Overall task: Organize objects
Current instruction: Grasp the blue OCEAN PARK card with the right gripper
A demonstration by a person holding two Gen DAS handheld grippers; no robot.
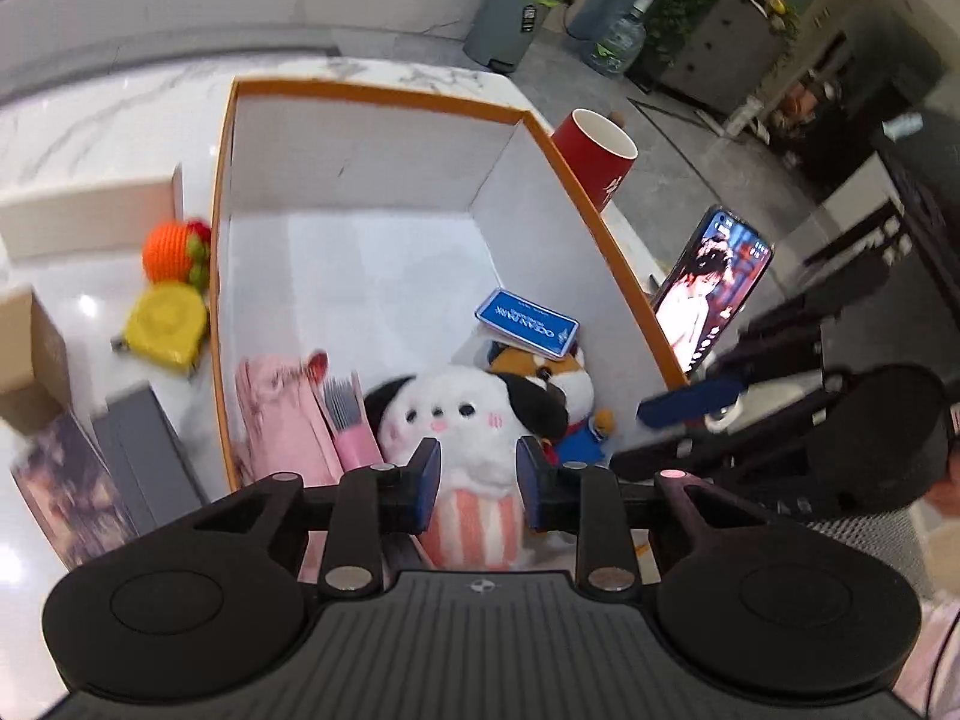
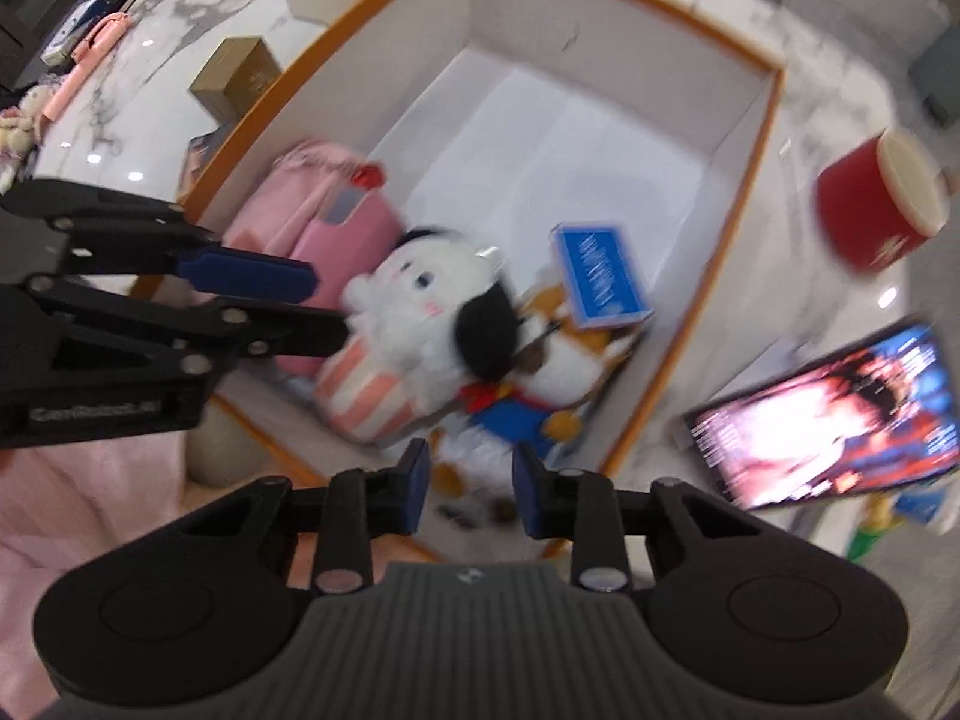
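Where the marble table shows at the far left of the left wrist view, a brown carton and a grey box lie outside the storage box, with a yellow tape measure and an orange knitted toy just beside its left wall. Storage box, orange-rimmed and white inside, stands on the table with its far half bare. Contents are packed into the near end: a pink item against the left wall, a white plush dog with black ears beside it, an orange-and-white plush to the right and touching the dog, and a blue card pack resting tilted on that plush. Left gripper hangs above the near end of the box, jaws moderately apart, nothing between them; the dog sits below the gap. Right gripper is likewise parted and carrying nothing, positioned over the near right corner of the box. Right of the box, apart from it, stand a red cup and a propped phone with its screen lit. Right wrist view is blurred; fine detail cannot be told.
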